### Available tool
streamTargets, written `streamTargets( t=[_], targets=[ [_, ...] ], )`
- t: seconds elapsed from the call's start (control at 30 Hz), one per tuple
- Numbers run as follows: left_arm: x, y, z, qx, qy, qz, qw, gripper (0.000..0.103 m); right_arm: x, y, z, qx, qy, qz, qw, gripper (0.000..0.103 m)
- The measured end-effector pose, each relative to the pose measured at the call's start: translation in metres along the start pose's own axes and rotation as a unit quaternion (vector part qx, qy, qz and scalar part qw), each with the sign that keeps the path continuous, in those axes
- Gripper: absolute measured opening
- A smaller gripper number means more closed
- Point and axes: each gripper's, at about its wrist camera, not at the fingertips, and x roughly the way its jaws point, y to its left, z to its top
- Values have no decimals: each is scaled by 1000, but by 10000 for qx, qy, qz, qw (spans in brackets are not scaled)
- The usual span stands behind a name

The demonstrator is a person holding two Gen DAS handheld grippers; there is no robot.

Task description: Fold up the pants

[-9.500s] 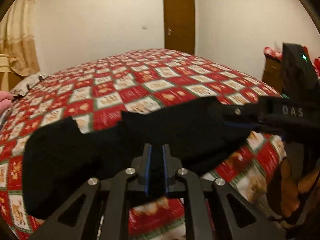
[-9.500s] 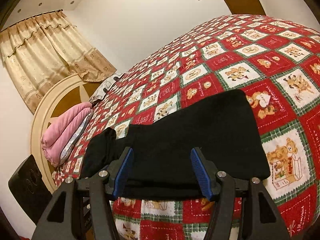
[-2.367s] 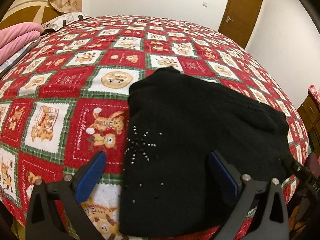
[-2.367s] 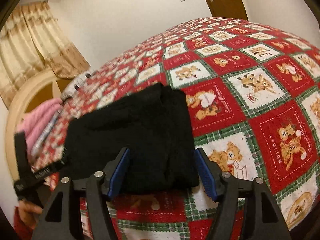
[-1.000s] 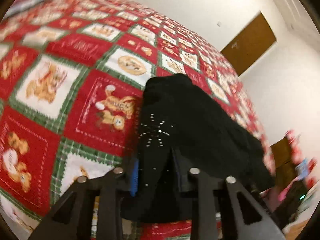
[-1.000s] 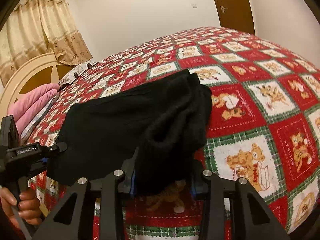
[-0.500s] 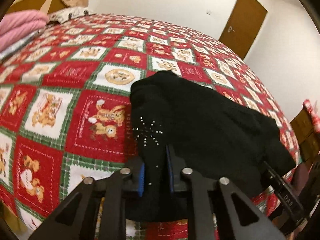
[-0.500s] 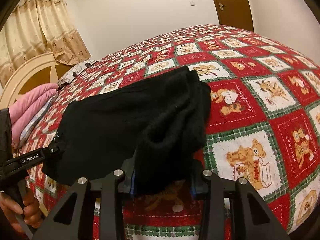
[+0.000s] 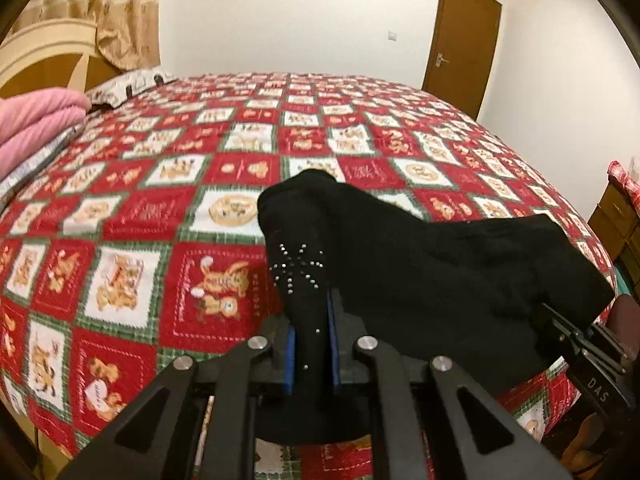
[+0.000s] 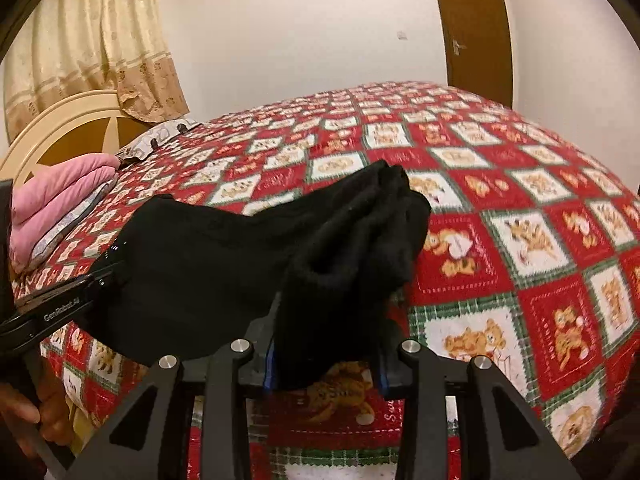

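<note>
Folded black pants [image 9: 420, 264] with a star of small studs [image 9: 298, 268] lie near the front edge of the bed. My left gripper [image 9: 311, 332] is shut on their studded left corner, a narrow pinch of cloth between the blue pads. At the right end, my right gripper [image 10: 326, 360] is closing on a thick bunched fold of the pants [image 10: 220, 256], and its pads press into the cloth. Both near corners hang lifted off the quilt. In each wrist view the other gripper shows at the pants' far corner: the right gripper [image 9: 560, 328] and the left gripper [image 10: 100, 280].
The red, white and green teddy-bear quilt [image 9: 120, 240] covers the whole bed. Pink folded bedding [image 10: 60, 200] and a pillow lie by the cream headboard [image 10: 60, 120]. A brown door [image 9: 460, 40] is in the far wall, a wooden dresser [image 9: 616, 216] to the right. A hand [image 10: 24, 412] holds the left gripper.
The left jaws went from wide open around the pants' corner to shut on it. Both grippers have since risen, lifting the near edge of the pants off the quilt.
</note>
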Motion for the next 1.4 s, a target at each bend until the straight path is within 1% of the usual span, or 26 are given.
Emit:
streamTargets(
  t=[0.13, 0.27, 0.43, 0.63, 0.87, 1.0, 1.23, 1.4],
  targets=[
    [-6, -5, 4, 121, -145, 10, 9998, 13, -8, 11, 3, -198, -107, 10, 9997, 37],
    [-10, 0, 9, 48, -189, -21, 9998, 13, -15, 19, 10, -322, -207, 76, 9992, 36],
    [-16, 8, 17, -77, -276, -39, 9996, 13, -21, 33, 26, -449, -375, 206, 9981, 36],
    [-26, 28, 28, -246, -510, 94, 9984, 13, -18, 57, 45, -623, -513, 419, 9959, 36],
    [-34, 67, 40, -516, -697, 457, 9952, 13, -2, 97, 62, -828, -588, 778, 9918, 36],
    [-38, 93, 46, -658, -778, 705, 9923, 13, 13, 129, 71, -983, -581, 1062, 9878, 36],
    [-50, 145, 60, -902, -1021, 1194, 9835, 13, 35, 184, 93, -1220, -664, 1487, 9791, 36],
    [-53, 177, 67, -1074, -1112, 1495, 9766, 13, 46, 221, 106, -1335, -741, 1731, 9730, 36]
  ],
)
